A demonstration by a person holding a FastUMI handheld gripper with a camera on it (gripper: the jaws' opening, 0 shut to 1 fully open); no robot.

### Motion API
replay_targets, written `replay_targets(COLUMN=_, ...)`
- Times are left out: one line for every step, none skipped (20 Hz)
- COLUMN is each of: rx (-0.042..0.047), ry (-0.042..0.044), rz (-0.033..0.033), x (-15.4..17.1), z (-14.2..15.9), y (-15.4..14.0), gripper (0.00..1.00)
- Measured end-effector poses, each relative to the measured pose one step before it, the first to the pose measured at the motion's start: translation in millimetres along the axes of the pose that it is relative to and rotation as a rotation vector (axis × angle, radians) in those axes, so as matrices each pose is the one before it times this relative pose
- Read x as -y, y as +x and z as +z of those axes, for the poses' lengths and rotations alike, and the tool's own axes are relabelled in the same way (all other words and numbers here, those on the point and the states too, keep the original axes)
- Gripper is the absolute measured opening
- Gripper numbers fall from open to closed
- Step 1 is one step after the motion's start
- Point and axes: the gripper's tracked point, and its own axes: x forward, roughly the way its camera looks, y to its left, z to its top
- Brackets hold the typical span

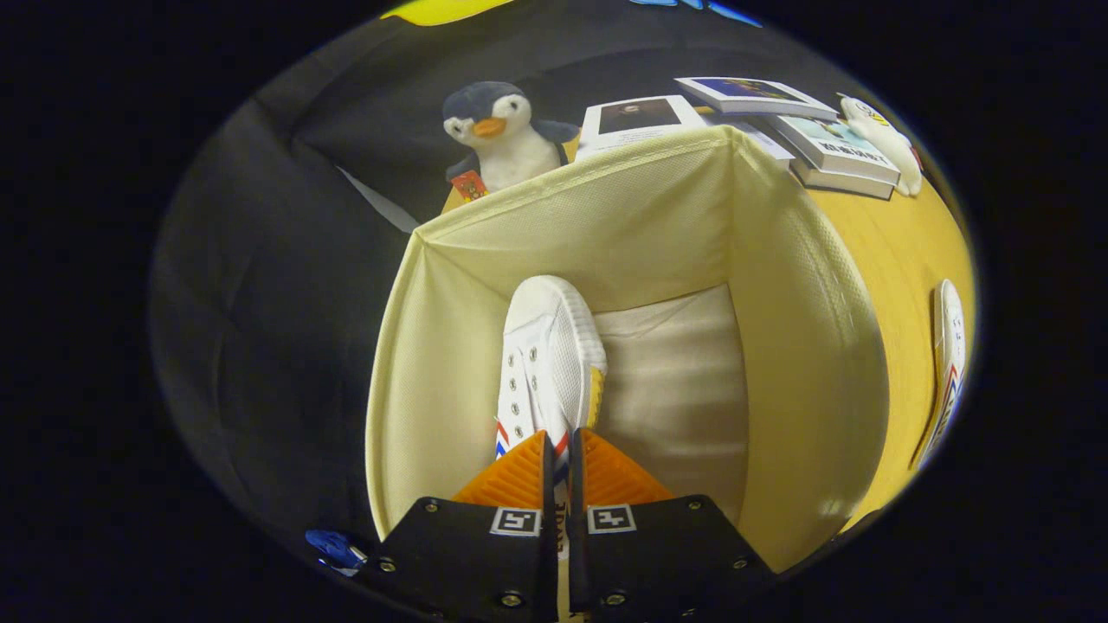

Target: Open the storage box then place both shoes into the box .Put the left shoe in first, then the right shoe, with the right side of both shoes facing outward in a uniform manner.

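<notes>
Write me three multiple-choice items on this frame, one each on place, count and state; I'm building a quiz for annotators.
1. Where is the held shoe?
A. inside the box
B. on the books
C. beside the penguin

2. How many shoes show?
A. one
B. two
C. three

3. How is the gripper?
A. wide open
B. shut on the shoe
C. shut on nothing

Key: 1 A, box walls surround it; 2 B, a second shoe lies on the table outside the box; 3 B, both fingers pinch its upper.

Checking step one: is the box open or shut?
Open: the box shows bare inner walls and floor, and the gripper holds a shoe inside it.
</notes>
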Motion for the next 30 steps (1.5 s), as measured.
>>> replay_targets(rx=0.00167, ry=-0.01373, rz=-0.00911, x=0.61, z=0.13, y=-0.71, gripper=0.05)
replay_targets(rx=0.00287, ry=-0.00644, rz=0.02105, x=-3.23, z=0.84, y=0.41, gripper=0.05)
replay_targets(rx=0.01642, ry=0.00685, rz=0.05707, x=-10.26, z=5.90, y=-2.82, gripper=0.14)
replay_targets(rx=0.00232, ry=0.00523, rz=0.03925, x=-7.01, z=2.52, y=-1.18, gripper=0.15)
replay_targets(rx=0.00091, ry=-0.00605, rz=0.01659, x=-3.74, z=2.20, y=-4.69, gripper=0.24)
replay_targets(rx=0.01301, ry=-0.01357, rz=0.00359, x=1.09, z=5.81, y=-8.20, gripper=0.42)
replay_targets(rx=0.01225, ry=-0.01756, rz=0.00241, x=0.27, z=0.69, y=-3.01, gripper=0.60)
replay_targets(rx=0.01190, ry=-0.01552, rz=0.00282, x=1.74, z=1.56, y=-6.28, gripper=0.79)
replay_targets(rx=0.01034, ry=-0.00886, rz=0.01414, x=-0.23, z=0.60, y=-7.69, gripper=0.97)
replay_targets(rx=0.00804, ry=0.00006, rz=0.01895, x=-1.41, z=2.46, y=-8.02, gripper=0.97)
replay_targets(rx=0.01458, ry=0.00083, rz=0.01961, x=-2.08, z=2.40, y=-9.55, gripper=0.98)
replay_targets(rx=0.01614, ry=-0.00207, rz=0.01111, x=-0.40, z=4.90, y=-10.79, gripper=0.97)
replay_targets(rx=0.01725, ry=-0.00637, rz=0.00788, x=0.84, z=4.97, y=-10.56, gripper=0.97)
replay_targets(rx=0.01699, ry=-0.01012, rz=-0.00261, x=3.19, z=5.47, y=-10.69, gripper=0.97)
replay_targets(rx=0.01827, ry=-0.00965, rz=-0.00554, x=5.44, z=5.03, y=-10.26, gripper=0.97)
replay_targets(rx=0.01783, ry=-0.00742, rz=-0.00652, x=6.44, z=5.69, y=-9.91, gripper=0.97)
replay_targets(rx=0.01526, ry=-0.00231, rz=-0.00993, x=8.26, z=4.75, y=-8.25, gripper=0.97)
replay_targets(rx=0.01463, ry=0.00192, rz=-0.00957, x=9.08, z=5.42, y=-8.10, gripper=0.97)
replay_targets(rx=0.01262, ry=0.00347, rz=-0.01207, x=9.89, z=3.59, y=-7.47, gripper=0.97)
replay_targets(rx=0.01032, ry=0.00636, rz=-0.01209, x=11.23, z=3.98, y=-7.53, gripper=0.97)
replay_targets(rx=0.00852, ry=0.00653, rz=-0.01272, x=10.92, z=2.28, y=-6.77, gripper=0.98)
replay_targets(rx=0.00879, ry=0.00689, rz=-0.01544, x=12.87, z=3.17, y=-5.00, gripper=0.98)
replay_targets(rx=0.00904, ry=0.00719, rz=-0.01870, x=12.76, z=2.75, y=-5.60, gripper=0.98)
replay_targets(rx=0.00896, ry=0.00395, rz=-0.02179, x=13.67, z=2.27, y=-5.39, gripper=0.98)
replay_targets(rx=0.00550, ry=0.00345, rz=-0.01954, x=12.21, z=1.35, y=-4.47, gripper=0.97)
replay_targets(rx=0.00356, ry=0.00332, rz=-0.01452, x=10.59, z=0.34, y=-6.14, gripper=0.98)
replay_targets(rx=0.00297, ry=0.00442, rz=-0.01135, x=10.37, z=1.61, y=-4.19, gripper=0.97)
replay_targets(rx=0.00265, ry=0.00474, rz=-0.01069, x=10.35, z=0.63, y=-4.61, gripper=0.98)
replay_targets(rx=0.00058, ry=0.00615, rz=-0.01275, x=10.52, z=0.82, y=-3.97, gripper=0.98)
replay_targets(rx=0.00171, ry=0.00738, rz=-0.01085, x=10.72, z=0.28, y=-4.00, gripper=0.98)
